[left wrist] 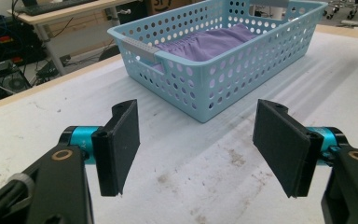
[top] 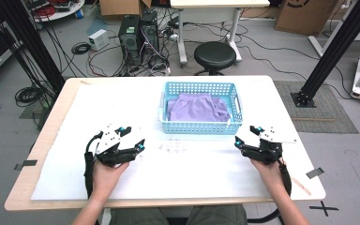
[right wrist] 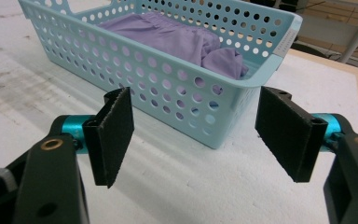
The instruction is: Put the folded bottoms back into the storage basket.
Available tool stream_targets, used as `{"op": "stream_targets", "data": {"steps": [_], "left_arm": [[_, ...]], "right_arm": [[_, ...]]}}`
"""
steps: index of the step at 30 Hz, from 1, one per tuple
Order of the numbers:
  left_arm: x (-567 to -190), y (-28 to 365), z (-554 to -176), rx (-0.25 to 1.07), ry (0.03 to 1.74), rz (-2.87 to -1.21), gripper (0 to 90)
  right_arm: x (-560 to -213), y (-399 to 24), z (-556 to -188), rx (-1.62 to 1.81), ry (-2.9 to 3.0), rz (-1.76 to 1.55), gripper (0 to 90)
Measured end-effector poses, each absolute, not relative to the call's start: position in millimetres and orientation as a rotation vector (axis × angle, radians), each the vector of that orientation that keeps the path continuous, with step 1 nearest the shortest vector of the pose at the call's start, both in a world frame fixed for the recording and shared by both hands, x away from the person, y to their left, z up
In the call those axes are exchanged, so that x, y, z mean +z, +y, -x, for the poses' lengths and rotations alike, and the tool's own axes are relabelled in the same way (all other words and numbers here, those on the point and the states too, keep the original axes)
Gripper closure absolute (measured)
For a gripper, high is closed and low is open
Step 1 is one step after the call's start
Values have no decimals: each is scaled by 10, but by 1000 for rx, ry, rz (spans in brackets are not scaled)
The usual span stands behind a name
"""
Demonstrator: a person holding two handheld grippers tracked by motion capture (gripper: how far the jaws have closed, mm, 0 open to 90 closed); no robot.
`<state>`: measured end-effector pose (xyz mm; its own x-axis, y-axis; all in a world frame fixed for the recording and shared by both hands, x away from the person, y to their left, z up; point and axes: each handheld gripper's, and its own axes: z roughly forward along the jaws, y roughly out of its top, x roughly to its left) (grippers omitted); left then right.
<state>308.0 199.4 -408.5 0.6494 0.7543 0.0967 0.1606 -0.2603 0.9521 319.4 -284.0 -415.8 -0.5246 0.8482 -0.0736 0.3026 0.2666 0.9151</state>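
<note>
Looking down from the high view, a pale blue perforated basket (top: pixel 200 108) is sitting on the white-covered bench (top: pixel 178 173), toward its far middle, with a folded purple cloth (top: pixel 198 108) lying inside it. The left claw (top: pixel 132 138) is hovering low over the bench near the basket's front left corner, held in the person's left hand (top: pixel 104 176), its jaws standing wide apart with nothing between them. The right claw (top: pixel 247 136) is waiting near the basket's front right corner, held in the right hand (top: pixel 271 171), likewise spread wide and gripping nothing. Both are sitting apart from the basket, not touching it. Looking along the left gripper view, the left claw (left wrist: pixel 198 151) is showing its two black pads well separated over the scuffed white surface, and the basket (left wrist: pixel 214 88) is standing ahead with one corner pointing toward the camera, the purple cloth (left wrist: pixel 214 42) resting on its floor. Looking along the right gripper view, the right claw (right wrist: pixel 200 142) is gaping just as wide over bare bench, the basket (right wrist: pixel 168 88) is lying close ahead, and the cloth (right wrist: pixel 177 42) is bunching toward the corner nearest the right pad.
</note>
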Motion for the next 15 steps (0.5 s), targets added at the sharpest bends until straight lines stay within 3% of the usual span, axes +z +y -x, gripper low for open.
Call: {"op": "stream_targets", "data": {"steps": [15], "left_arm": [[-4103, 2034, -3098, 678, 757, -1781, 306]], "right_arm": [[-4188, -2846, -3229, 1225, 1978, -1064, 255]]}}
